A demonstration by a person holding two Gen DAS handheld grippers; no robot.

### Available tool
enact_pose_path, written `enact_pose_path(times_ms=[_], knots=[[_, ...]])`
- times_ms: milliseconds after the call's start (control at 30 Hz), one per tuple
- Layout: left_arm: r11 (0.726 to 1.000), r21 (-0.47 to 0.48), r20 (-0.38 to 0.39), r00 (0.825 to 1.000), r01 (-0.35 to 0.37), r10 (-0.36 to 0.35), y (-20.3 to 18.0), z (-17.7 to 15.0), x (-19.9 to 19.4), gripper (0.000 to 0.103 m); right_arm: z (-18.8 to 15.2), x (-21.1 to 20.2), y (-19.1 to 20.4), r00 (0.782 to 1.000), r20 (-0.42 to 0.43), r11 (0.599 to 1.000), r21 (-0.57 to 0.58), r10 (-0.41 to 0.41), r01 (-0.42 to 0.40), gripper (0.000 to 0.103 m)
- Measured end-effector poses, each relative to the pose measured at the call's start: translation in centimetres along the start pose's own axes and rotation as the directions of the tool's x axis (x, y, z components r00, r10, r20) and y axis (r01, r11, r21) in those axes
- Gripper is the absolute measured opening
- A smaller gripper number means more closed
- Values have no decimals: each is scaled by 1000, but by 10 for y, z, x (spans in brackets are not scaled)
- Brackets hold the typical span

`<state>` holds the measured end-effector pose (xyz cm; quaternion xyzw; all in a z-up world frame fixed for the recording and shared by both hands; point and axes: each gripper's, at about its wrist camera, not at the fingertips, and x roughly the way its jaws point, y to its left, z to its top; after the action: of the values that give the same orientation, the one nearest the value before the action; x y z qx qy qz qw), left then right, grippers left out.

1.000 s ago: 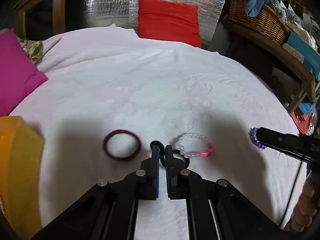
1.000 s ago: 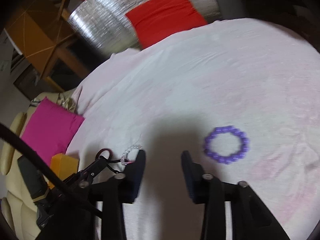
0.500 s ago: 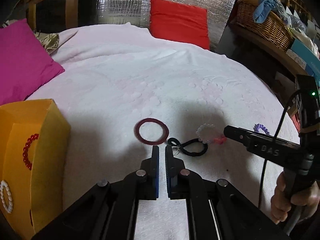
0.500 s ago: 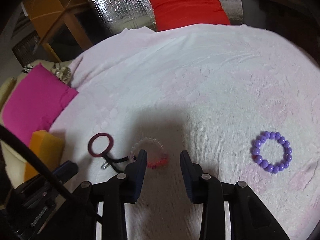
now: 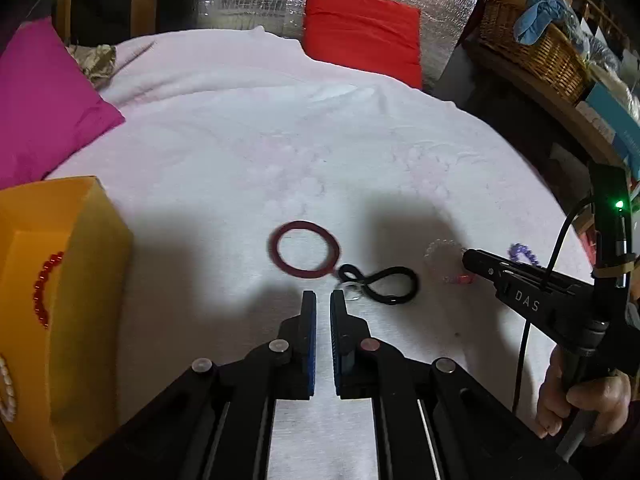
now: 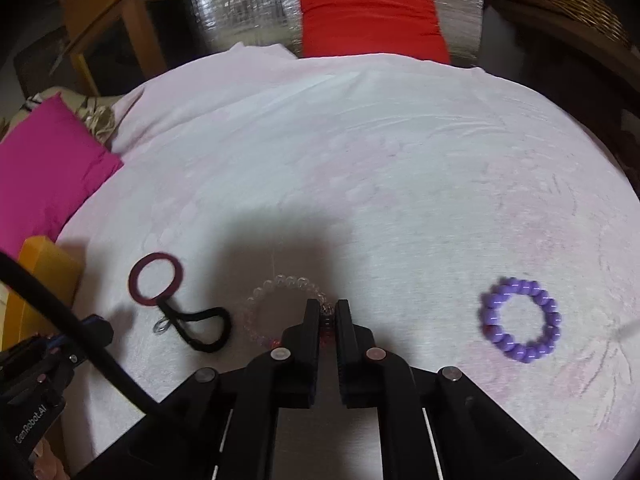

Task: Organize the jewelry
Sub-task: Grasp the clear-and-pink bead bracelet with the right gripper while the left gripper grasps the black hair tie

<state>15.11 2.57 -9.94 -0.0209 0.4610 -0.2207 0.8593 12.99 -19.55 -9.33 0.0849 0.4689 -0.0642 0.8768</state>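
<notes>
On white cloth (image 6: 400,184) | clear-and-pink bead bracelet (image 6: 276,284), pinched by right tongs (image 6: 327,314) | left tongs (image 5: 322,304) pressed together, empty

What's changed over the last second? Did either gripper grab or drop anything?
The right gripper swung left from the purple bead bracelet and closed its jaws on the clear and pink bead bracelet. The left gripper let go of the black cord and backed off, jaws nearly closed and empty. The dark red bangle and purple bracelet stayed on the cloth.
</notes>
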Motion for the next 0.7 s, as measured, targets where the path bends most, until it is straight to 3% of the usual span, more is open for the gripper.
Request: enact_pose_path(times_ms=[67, 167, 200, 333, 467, 533, 600, 700], knots=[[999, -15, -15, 999, 29, -29, -2, 0, 3, 15, 0, -1, -9, 1000, -5, 1000, 21, -3, 3, 8], [998, -44, -28, 999, 44, -45, -5, 0, 9, 45, 0, -1, -15, 1000, -16, 999, 38, 2, -2, 8], [998, -56, -28, 999, 42, -44, -6, 0, 11, 50, -1, -2, -17, 1000, -18, 999, 37, 3, -2, 8], [992, -115, -39, 997, 58, -62, -9, 4, 21, 50, -3, -3, -18, 1000, -17, 1000, 20, 7, -6, 8], [989, -147, -47, 999, 21, -28, -13, 7, 36, 49, -7, -6, -20, 1000, -16, 1000, 4, 11, -11, 8], [989, -151, -36, 999, -4, -1, -15, 9, 41, 43, -8, -7, -22, 1000, -16, 1000, 2, 19, -19, 8], [989, -144, -38, 999, -22, 17, -19, 11, 47, 26, -9, -7, -23, 1000, -20, 1000, -1, 21, -21, 8], [991, -129, -38, 999, -40, 35, -24, 11, 53, 22, -10, -8, -23, 1000, -21, 1000, -8, 24, -24, 8]])
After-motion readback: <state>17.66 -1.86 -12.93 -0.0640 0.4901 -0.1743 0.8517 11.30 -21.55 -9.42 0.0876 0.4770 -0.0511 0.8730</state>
